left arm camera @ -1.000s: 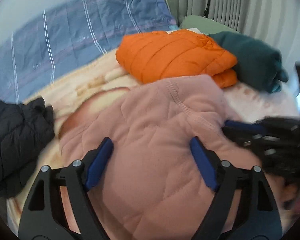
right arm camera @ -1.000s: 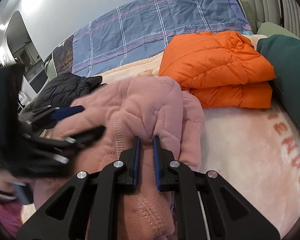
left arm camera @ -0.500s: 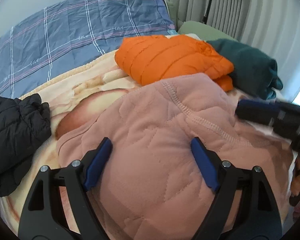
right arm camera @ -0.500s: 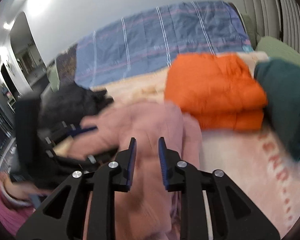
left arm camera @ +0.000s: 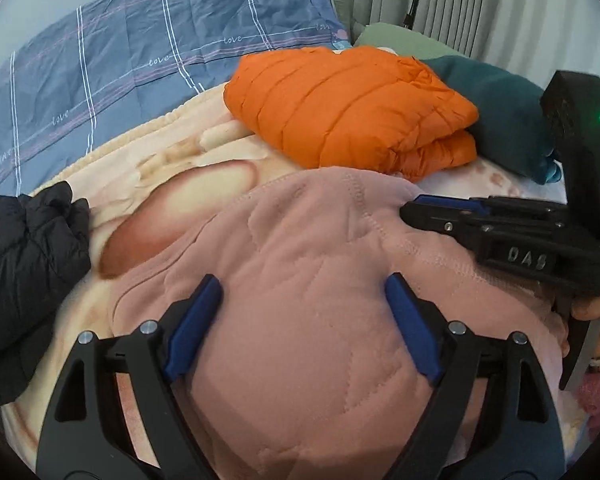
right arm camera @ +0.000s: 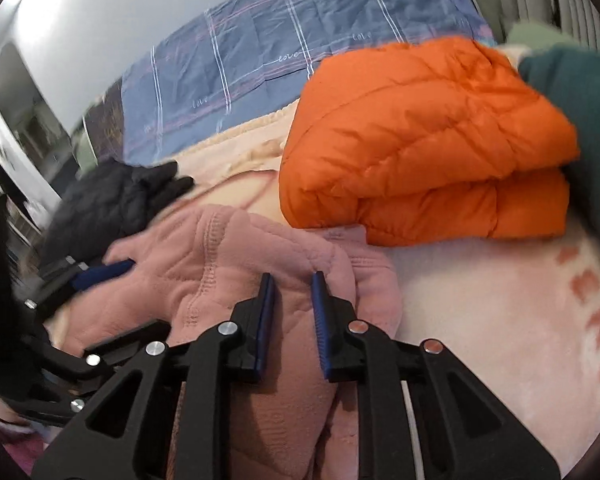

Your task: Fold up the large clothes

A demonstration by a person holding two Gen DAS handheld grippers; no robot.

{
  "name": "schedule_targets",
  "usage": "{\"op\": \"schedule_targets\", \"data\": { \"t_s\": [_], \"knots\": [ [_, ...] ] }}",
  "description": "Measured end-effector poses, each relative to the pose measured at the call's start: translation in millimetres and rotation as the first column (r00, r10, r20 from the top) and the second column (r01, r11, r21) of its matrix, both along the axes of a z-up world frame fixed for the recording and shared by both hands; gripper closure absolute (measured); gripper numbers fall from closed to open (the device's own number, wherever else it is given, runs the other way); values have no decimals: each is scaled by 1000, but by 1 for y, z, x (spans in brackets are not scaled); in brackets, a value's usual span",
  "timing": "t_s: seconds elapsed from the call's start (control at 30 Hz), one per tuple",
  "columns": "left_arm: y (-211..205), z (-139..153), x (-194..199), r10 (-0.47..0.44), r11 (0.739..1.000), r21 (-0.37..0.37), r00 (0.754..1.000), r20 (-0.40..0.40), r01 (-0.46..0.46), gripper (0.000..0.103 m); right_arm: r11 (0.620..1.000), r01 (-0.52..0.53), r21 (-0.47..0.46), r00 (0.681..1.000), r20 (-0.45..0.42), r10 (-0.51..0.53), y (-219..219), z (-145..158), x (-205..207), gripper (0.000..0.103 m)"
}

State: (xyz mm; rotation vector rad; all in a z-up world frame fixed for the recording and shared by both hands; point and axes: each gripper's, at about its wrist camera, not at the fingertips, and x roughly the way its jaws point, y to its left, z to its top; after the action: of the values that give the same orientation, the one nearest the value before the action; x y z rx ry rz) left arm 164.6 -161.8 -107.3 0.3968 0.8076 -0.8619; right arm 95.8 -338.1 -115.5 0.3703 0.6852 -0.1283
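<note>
A pink quilted fleece garment (left arm camera: 300, 300) lies bunched on the bed; it also shows in the right wrist view (right arm camera: 228, 264). My left gripper (left arm camera: 300, 300) is open wide just above it, holding nothing. My right gripper (right arm camera: 292, 292) hovers over the garment's right edge with its jaws a narrow gap apart and nothing between them. It also shows in the left wrist view (left arm camera: 452, 208) at the garment's far right side. The left gripper shows in the right wrist view (right arm camera: 100, 272) at the left.
A folded orange puffer jacket (left arm camera: 348, 108) lies behind the pink garment, a dark teal garment (left arm camera: 500, 112) to its right. A black puffer jacket (left arm camera: 24, 256) lies at the left. A blue checked duvet (left arm camera: 140, 52) covers the bed's far end, over a pink blanket (right arm camera: 500, 320).
My right gripper let go of the pink garment, opened slightly, lifted and came back down near its right edge. My left gripper stayed open over it.
</note>
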Motion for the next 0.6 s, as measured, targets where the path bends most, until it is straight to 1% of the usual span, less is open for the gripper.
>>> {"op": "schedule_targets", "data": {
  "t_s": [0.07, 0.13, 0.17, 0.2, 0.23, 0.27, 0.3, 0.37, 0.4, 0.43, 0.47, 0.5, 0.53, 0.57, 0.6],
  "knots": [
    [2, 1, -2, 5, 1000, -3, 1000, 4, -5, 16, 1000, -10, -9, 1000, 14, 10, 3, 3, -3, 85],
    [4, 4, -6, 3, 1000, -11, 1000, 18, -3, 16, 1000, -1, -4, 999, 36, 2, 3, 15, -19, 84],
    [5, 7, -10, 3, 1000, -11, 999, 35, -3, 16, 999, 17, -28, 999, 47, -15, 5, 23, -33, 79],
    [7, 10, -12, 14, 1000, -10, 999, 52, -14, 16, 997, 47, -67, 997, 63, -43, 11, 34, -54, 72],
    [9, 13, -14, 26, 1000, -11, 998, 58, -25, 16, 995, 50, -83, 995, 87, -42, 16, 41, -71, 71],
    [11, 14, -13, 34, 999, -15, 998, 58, -33, 17, 996, 21, -81, 993, 120, -11, 25, 47, -94, 71],
    [11, 15, -14, 36, 999, -18, 998, 55, -35, 17, 997, -5, -72, 991, 134, 14, 31, 48, -110, 71],
    [10, 17, -15, 42, 999, -19, 997, 57, -41, 17, 997, -48, -54, 988, 147, 56, 45, 41, -139, 71],
    [10, 18, -16, 45, 999, -17, 997, 61, -44, 16, 997, -62, -51, 988, 139, 68, 53, 30, -152, 69],
    [8, 20, -18, 49, 999, -17, 996, 71, -48, 16, 997, -62, -46, 992, 109, 66, 57, 19, -156, 66],
    [7, 21, -19, 53, 999, -16, 995, 80, -51, 16, 998, -49, -36, 998, 45, 50, 58, 3, -157, 59],
    [6, 23, -22, 56, 998, -13, 994, 95, -55, 15, 999, -32, 20, 999, -2, 32, 55, -22, -157, 57],
    [6, 24, -24, 51, 999, -19, 994, 93, -49, 14, 998, -22, 59, 1000, 10, 22, 52, -30, -158, 57],
    [6, 28, -29, 41, 999, -31, 995, 91, -38, 14, 995, -13, 102, 1000, 27, 10, 47, -32, -161, 56],
    [8, 32, -35, 39, 999, -32, 993, 113, -35, 14, 989, -9, 148, 999, 51, 2, 42, -27, -167, 56]
  ]
}}
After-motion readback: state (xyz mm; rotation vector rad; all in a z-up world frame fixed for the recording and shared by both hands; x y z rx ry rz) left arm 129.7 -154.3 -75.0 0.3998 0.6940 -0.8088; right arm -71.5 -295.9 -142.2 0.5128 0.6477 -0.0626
